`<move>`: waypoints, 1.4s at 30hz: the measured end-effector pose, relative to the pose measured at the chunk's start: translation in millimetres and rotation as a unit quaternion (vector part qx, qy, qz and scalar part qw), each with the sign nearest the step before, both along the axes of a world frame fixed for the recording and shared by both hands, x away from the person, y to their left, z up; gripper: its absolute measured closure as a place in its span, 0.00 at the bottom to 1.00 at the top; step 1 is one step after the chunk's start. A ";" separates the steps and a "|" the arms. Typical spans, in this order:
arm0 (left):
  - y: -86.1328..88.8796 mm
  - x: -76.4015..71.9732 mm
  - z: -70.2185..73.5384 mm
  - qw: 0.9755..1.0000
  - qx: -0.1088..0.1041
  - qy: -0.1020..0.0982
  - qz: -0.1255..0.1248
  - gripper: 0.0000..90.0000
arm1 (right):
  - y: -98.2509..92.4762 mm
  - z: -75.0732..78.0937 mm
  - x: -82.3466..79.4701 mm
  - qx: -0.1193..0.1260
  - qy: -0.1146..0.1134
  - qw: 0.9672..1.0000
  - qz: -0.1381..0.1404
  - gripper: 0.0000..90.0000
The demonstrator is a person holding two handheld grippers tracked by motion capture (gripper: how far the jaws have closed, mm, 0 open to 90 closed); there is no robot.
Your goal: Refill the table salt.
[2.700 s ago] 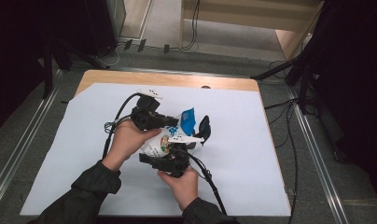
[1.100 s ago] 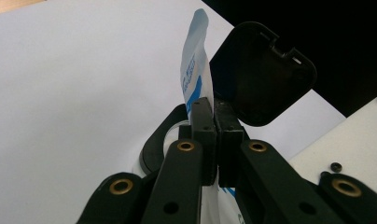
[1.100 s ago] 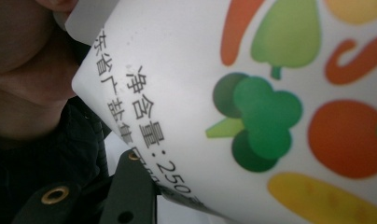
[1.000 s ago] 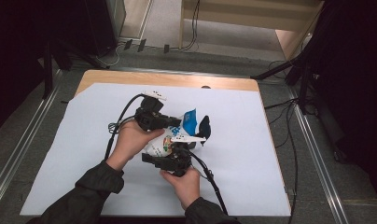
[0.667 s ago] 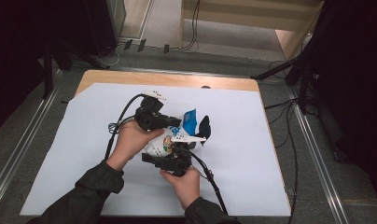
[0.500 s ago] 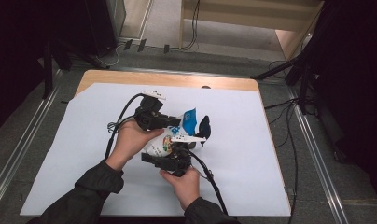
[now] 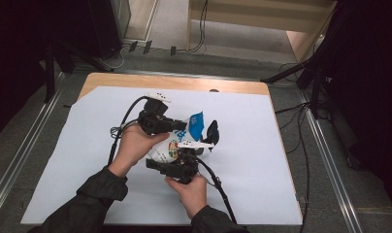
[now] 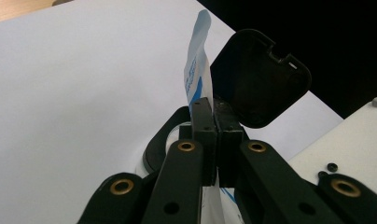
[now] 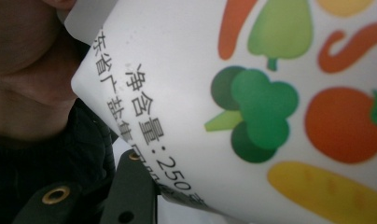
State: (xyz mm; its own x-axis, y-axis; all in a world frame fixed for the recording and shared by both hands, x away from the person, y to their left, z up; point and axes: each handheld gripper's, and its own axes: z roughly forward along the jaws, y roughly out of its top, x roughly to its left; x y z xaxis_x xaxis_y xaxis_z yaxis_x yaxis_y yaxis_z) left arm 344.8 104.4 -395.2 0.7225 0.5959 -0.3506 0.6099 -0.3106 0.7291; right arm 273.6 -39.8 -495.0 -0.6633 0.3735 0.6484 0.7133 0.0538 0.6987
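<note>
My left gripper (image 8: 210, 135) pinches shut the upright blue-and-white top edge of the printed white plastic pouch (image 7: 177, 143); my right gripper (image 7: 177, 167) clasps its body just below.

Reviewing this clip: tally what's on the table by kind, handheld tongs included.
Tongs: 2, left and right
Printed pouch: 1
Black clip: 1
White sheet covering the table: 1
Total: 5
</note>
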 end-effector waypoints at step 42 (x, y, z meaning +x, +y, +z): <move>1.4 2.7 -0.4 1.000 -0.008 0.006 0.012 1.00 | 3.9 5.6 -0.4 -0.040 -0.041 0.998 0.011 0.68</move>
State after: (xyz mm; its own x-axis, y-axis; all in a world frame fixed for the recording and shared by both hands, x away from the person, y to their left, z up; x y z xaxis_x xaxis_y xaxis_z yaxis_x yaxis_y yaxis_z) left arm 347.5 105.8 -395.5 0.7039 0.6072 -0.3685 0.6254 -0.2839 0.7268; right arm 273.2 -35.9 -489.3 -0.7210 0.4068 0.5609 0.6524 0.1257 0.7474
